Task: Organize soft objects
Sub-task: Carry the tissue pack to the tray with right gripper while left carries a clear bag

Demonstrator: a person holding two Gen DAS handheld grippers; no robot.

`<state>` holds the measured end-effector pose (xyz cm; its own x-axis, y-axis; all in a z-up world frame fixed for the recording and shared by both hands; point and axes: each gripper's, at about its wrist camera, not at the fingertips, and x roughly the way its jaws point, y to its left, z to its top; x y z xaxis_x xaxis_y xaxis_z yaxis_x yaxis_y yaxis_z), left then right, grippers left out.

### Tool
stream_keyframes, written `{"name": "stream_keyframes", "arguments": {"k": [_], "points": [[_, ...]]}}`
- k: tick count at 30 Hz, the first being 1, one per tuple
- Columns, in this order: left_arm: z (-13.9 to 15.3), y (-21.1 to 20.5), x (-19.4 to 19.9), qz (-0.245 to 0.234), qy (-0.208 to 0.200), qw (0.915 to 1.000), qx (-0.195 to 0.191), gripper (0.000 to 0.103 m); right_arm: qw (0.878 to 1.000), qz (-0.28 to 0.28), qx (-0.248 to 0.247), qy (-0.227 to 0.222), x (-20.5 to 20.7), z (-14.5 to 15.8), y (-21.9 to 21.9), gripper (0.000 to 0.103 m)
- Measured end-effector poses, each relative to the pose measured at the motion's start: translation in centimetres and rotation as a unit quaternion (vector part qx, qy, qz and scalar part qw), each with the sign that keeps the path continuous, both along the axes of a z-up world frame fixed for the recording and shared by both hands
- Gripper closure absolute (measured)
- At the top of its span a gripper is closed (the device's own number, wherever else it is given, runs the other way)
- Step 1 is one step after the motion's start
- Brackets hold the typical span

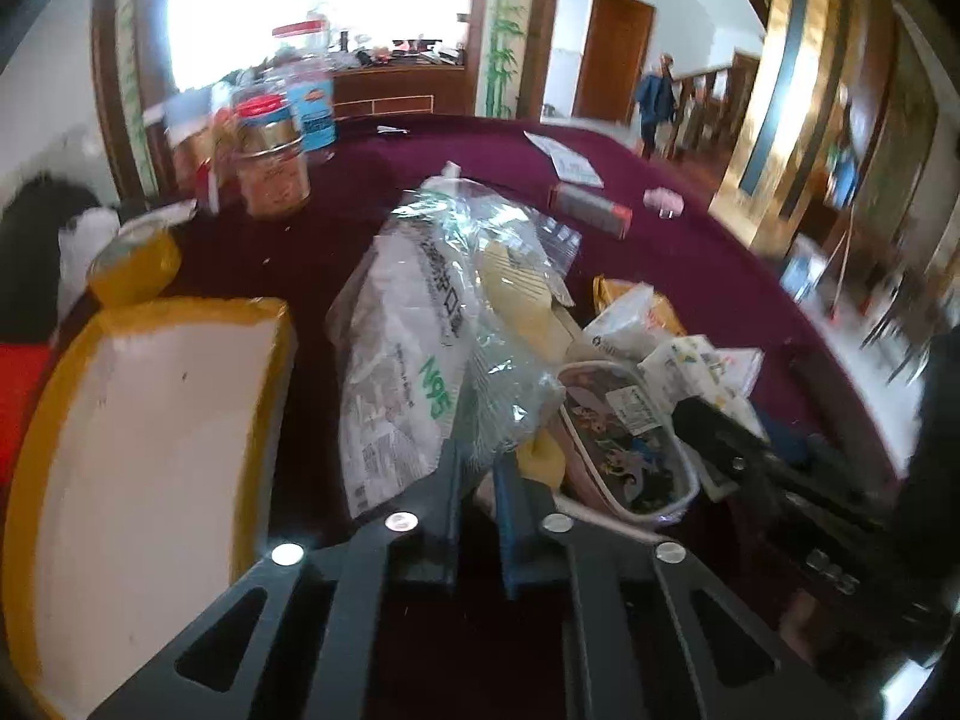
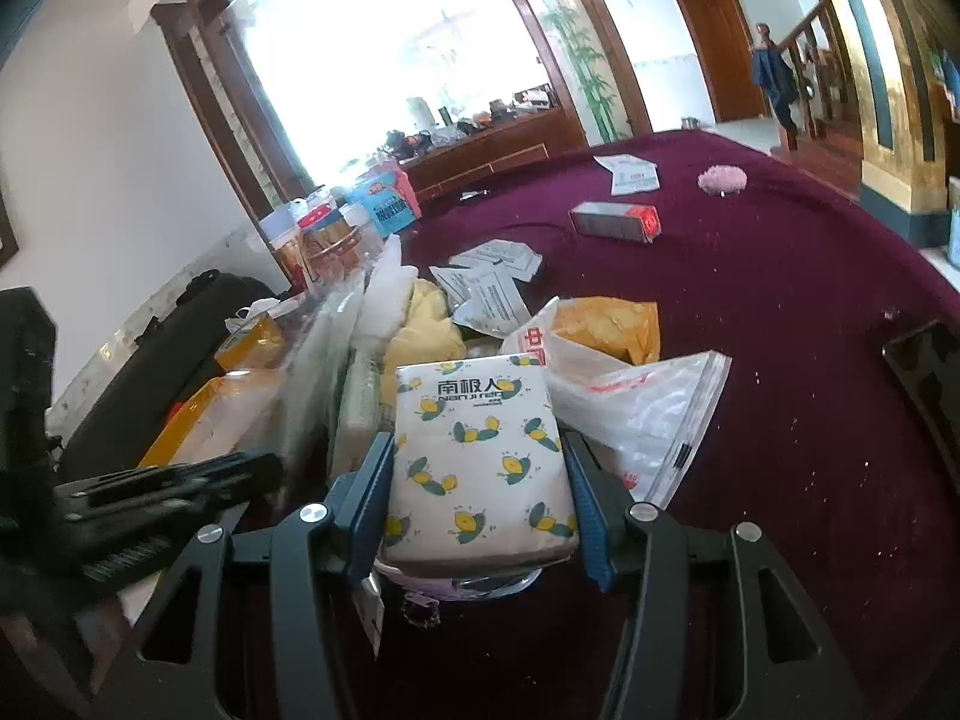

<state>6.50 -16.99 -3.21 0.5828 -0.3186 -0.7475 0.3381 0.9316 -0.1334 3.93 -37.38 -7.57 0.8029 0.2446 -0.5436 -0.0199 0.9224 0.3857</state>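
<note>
My left gripper [image 1: 480,468] is shut on the lower edge of a clear plastic bag of N95 masks [image 1: 414,348], held above the purple table. My right gripper [image 2: 480,480] is shut on a white tissue pack [image 2: 480,456] printed with yellow lemons, over a cartoon-print pouch [image 1: 624,444]. The right gripper also shows in the left wrist view [image 1: 738,438], holding the tissue pack [image 1: 690,360]. A yellow cloth [image 2: 420,324] and a clear zip bag [image 2: 648,414] lie in the pile beyond.
A yellow-edged white box [image 1: 156,462] lies at the left. Jars [image 1: 270,162] and a blue pack [image 2: 387,198] stand at the table's far left. A grey and red box [image 2: 615,221], a pink puff [image 2: 723,179], papers [image 2: 633,173] and sachets [image 2: 489,288] lie on the purple tablecloth [image 2: 780,300].
</note>
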Motion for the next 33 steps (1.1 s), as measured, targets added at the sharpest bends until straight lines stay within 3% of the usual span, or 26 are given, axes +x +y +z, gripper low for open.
{"name": "stream_keyframes", "arguments": {"k": [3, 5, 8, 14, 18, 22, 24, 27, 30, 33], "points": [[1.2, 3.0, -0.8, 0.016, 0.012, 0.9973, -0.071, 0.101, 1.0, 0.005, -0.013, -0.006, -0.1, 0.1, 0.5, 0.05], [2.1, 5.8, -1.0, 0.035, 0.021, 0.9898, -0.136, 0.102, 1.0, 0.007, -0.019, -0.006, -0.1, 0.1, 0.7, 0.05], [3.4, 10.3, -1.0, 0.065, 0.032, 0.9711, -0.227, 0.103, 1.0, 0.008, -0.025, -0.01, -0.3, 0.2, 0.9, 0.05], [4.7, 17.5, -1.6, 0.095, 0.023, 0.94, -0.327, 0.103, 0.999, 0.013, -0.043, -0.01, -0.4, 0.2, 1.4, 0.05], [3.6, 21.1, -1.2, 0.12, 0.044, 0.9286, -0.349, 0.103, 0.999, 0.008, -0.053, -0.005, -0.2, 0.2, 1.7, 0.05], [-0.3, 23.5, 0.0, 0.14, 0.107, 0.905, -0.387, 0.103, 0.998, 0.001, -0.065, -0.004, -0.5, 0.3, 2.2, 0.05], [-1.5, 24.2, 0.0, 0.147, 0.123, 0.9015, -0.388, 0.103, 0.999, 0.013, -0.051, 0.001, -0.6, 0.6, 3.1, 0.05], [-2.3, 24.9, -0.2, 0.168, 0.133, 0.9013, -0.377, 0.103, 0.997, 0.049, -0.053, -0.022, -1.4, 2.6, 6.1, 0.05], [-2.8, 25.0, 0.2, 0.197, 0.14, 0.9154, -0.322, 0.103, 0.994, 0.097, -0.05, -0.032, -1.3, 4.5, 9.7, 0.05], [-3.5, 25.1, 1.0, 0.213, 0.146, 0.9236, -0.283, 0.103, 0.989, 0.137, -0.048, -0.026, 0.1, 5.2, 13.3, 0.05]]}}
